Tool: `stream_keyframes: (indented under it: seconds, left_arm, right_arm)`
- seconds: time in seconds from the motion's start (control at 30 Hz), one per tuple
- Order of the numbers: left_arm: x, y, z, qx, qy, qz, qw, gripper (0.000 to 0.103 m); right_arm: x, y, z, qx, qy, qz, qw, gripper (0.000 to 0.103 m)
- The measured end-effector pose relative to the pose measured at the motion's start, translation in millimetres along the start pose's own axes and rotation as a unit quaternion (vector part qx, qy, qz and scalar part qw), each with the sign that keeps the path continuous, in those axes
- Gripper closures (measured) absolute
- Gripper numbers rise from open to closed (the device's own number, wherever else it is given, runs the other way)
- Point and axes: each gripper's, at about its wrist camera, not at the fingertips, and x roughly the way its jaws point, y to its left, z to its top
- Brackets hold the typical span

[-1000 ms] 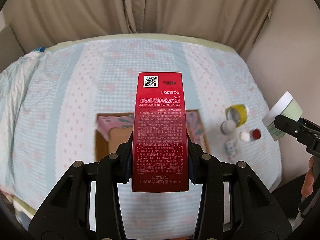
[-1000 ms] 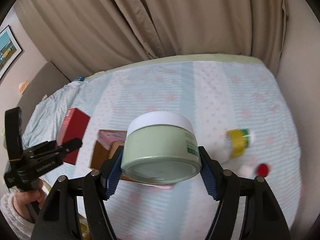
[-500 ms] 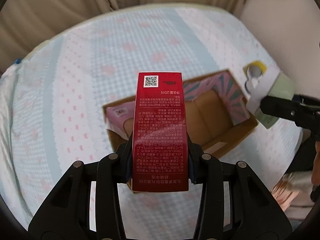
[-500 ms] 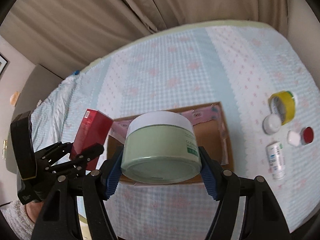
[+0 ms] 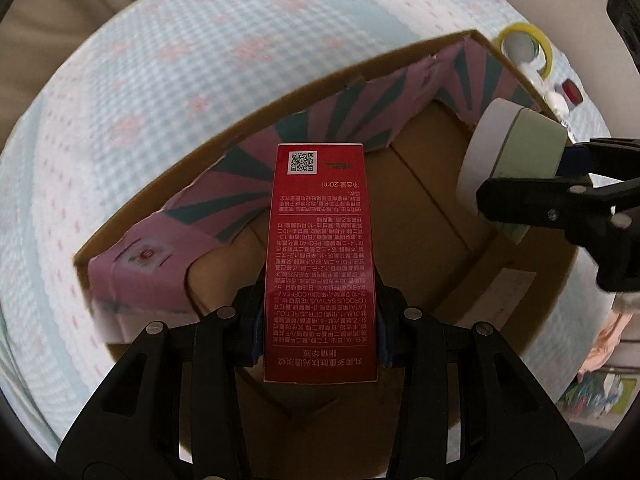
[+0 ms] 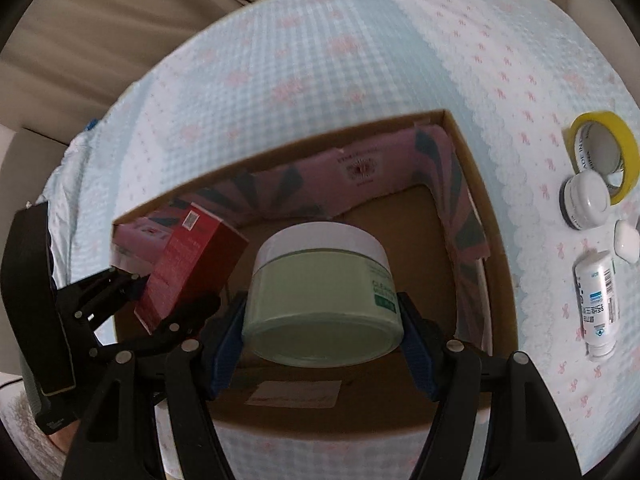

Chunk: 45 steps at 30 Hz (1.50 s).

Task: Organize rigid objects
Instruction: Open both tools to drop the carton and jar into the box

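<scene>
**Two items poised over the box**

The placing step is judged to be in hand. The red carton (image 5: 320, 264) is clamped lengthwise in the left gripper (image 5: 319, 320), the green jar (image 6: 322, 294) squeezed in the right gripper (image 6: 322, 320), both held above the cardboard box (image 6: 476, 184). Lowering, then release, is called for next.

Both wrist views look down, close, into the cardboard box (image 5: 472, 36) (image 6: 460, 128).

Bed (image 6: 340, 52) with blue gingham cover: bears open cardboard box (image 6: 476, 168); beside it, yellow tape roll (image 6: 624, 148), white jar (image 6: 586, 204), white cap (image 6: 628, 242), lying white bottle (image 6: 596, 304).
</scene>
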Motion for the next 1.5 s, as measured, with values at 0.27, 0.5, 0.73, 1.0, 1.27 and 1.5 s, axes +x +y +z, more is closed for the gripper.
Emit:
stream_keyframes:
  seconds: [0.27,0.5,0.73,1.0,1.27,1.5]
  left_arm:
    - [1.4,1.2,8.1,0.030,0.024,-0.016,0.9992,0.027]
    - [-16.0,1.7,10.0,0.018,0.013,-0.023,0.9995,0.000]
    - [-20.5,0.5,-2.2,-0.002,0.017,-0.024,0.9996,0.000]
    - [-48.5,7.1,-16.9,-0.023,0.006,-0.020,0.9995,0.000]
    - [-106.1,6.2,-36.6,-0.075,-0.015,-0.011,0.9970,0.000]
    - [-174.0,-13.3,-51.5,-0.109,-0.060,0.026,0.9919,0.000]
  right_arm:
    - [20.1,-1.8,5.9,-0.003,0.044,-0.020,0.999,0.036]
    - [7.2,-9.9,1.8,0.021,0.033,-0.015,0.999,0.000]
    - [0.3,-6.7,-2.9,0.014,0.029,-0.022,0.999,0.000]
    - [-13.5,7.8,-4.4,-0.005,0.028,-0.025,0.999,0.000]
    - [-62.8,28.5,-15.4,-0.025,0.012,-0.021,0.999,0.000]
    - [-134.2,40.5,-30.1,-0.061,-0.033,-0.045,0.997,0.000]
